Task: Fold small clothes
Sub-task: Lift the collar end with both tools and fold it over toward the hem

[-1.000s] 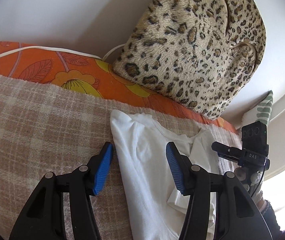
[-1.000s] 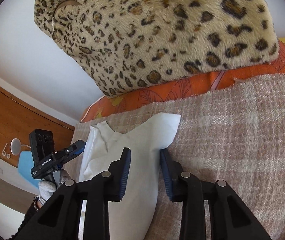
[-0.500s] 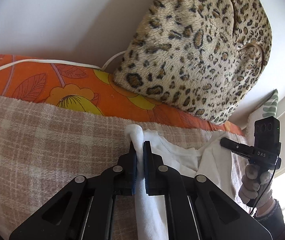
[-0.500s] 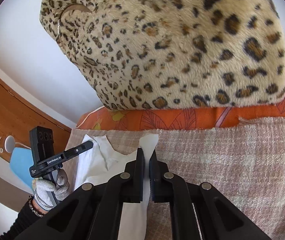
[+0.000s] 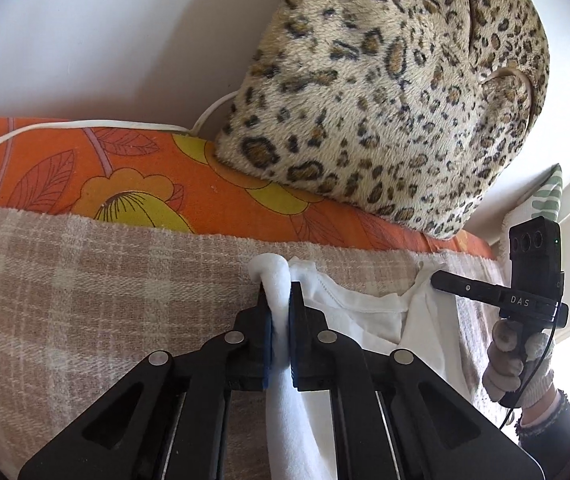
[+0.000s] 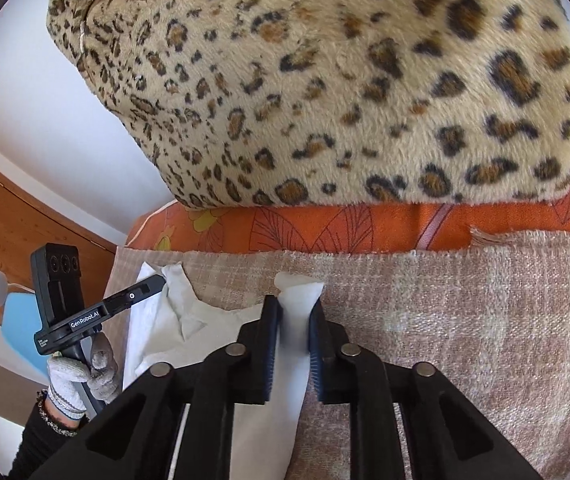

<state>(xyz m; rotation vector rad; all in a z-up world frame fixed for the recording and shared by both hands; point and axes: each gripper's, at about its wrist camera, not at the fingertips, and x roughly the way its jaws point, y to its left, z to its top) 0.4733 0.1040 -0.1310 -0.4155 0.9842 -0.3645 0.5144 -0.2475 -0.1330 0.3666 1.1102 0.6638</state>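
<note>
I have the small white shirt (image 5: 369,320) lying on the checked beige blanket (image 5: 85,300), its neckline toward the orange floral sheet (image 5: 125,176) and the leopard-print cushion (image 5: 397,112) leaning on the wall. My left gripper (image 5: 280,300) is clenched on one top corner of the shirt, a bunched roll of cloth poking out past the tips; my right gripper (image 6: 293,320) is pinched on the opposite corner, a white tab of fabric standing up between its blue pads (image 6: 272,328). Each gripper also shows from the other's wrist camera, at the far shoulder of the garment. I judge the step in hand to be the first fold, with both top corners taken and the carry not yet made. To do it well I would raise both corners together and only a little, so the body of the shirt drags flat and does not balloon or twist. I want the two grippers level and the cloth between them just taut, since slack would leave a crooked crease. The left bite looks thick and rolled, so it may shed a layer if I pull sharply; slow, even travel suits it. The blanket's weave looks grippy, so lifting clear beats dragging the hem across it.
</note>
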